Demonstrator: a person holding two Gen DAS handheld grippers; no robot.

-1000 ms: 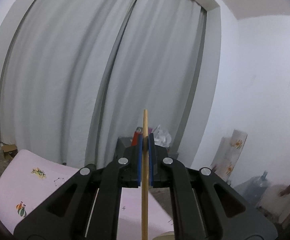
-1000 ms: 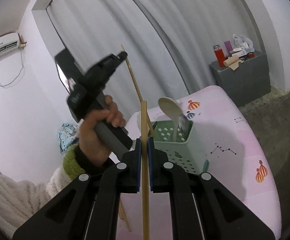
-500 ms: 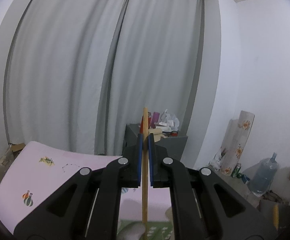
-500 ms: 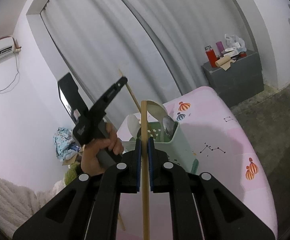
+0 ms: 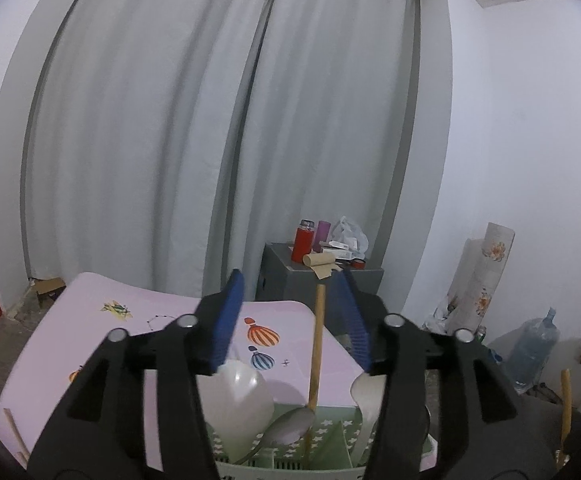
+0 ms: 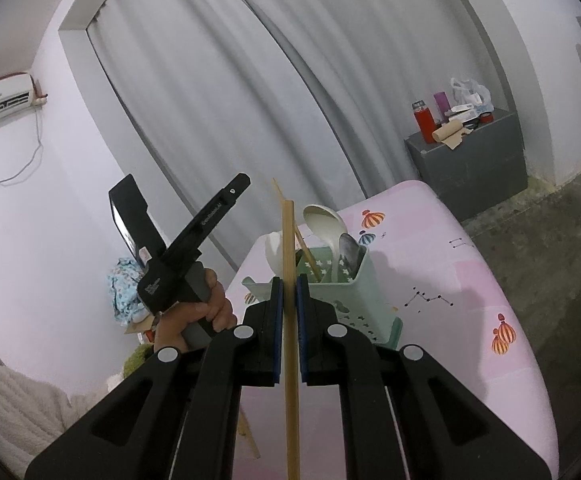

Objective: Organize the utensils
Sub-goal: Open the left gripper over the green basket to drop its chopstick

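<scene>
**Left wrist view: chopstick stands free in the caddy between opening jaws**

Left wrist view, lower centre: we find the left gripper (image 5: 290,316) with its blue pads (image 5: 226,320) spread well apart and opening. A wooden chopstick (image 5: 316,344) stands between them, nearer the right-hand pad, touching neither as far as we can see. Its lower end drops into the green star-patterned utensil caddy (image 5: 330,440) at the bottom of the frame. In the same caddy we note a white ladle (image 5: 242,404), a metal spoon (image 5: 290,426) and a white spatula (image 5: 366,392). The caddy rests on a pink table (image 5: 90,332) printed with balloons. Behind, at centre right, a grey cabinet (image 5: 290,272) carries a red flask (image 5: 303,242).

Right wrist view: the right gripper (image 6: 287,320), lower centre, is clamped narrow on a second chopstick (image 6: 290,264), which runs upright through the pads to the bottom edge. Beyond its tips sits the caddy (image 6: 354,292), with the ladle (image 6: 326,220) and the released chopstick (image 6: 296,228) leaning out of it toward the upper left. At centre left, a hand (image 6: 198,316) holds the left gripper's grey handle; the tool slants toward the caddy. Its fingertips are not visible from this side. Another chopstick (image 6: 250,436) lies at the table's left edge, partly hidden by the gripper body.
</scene>
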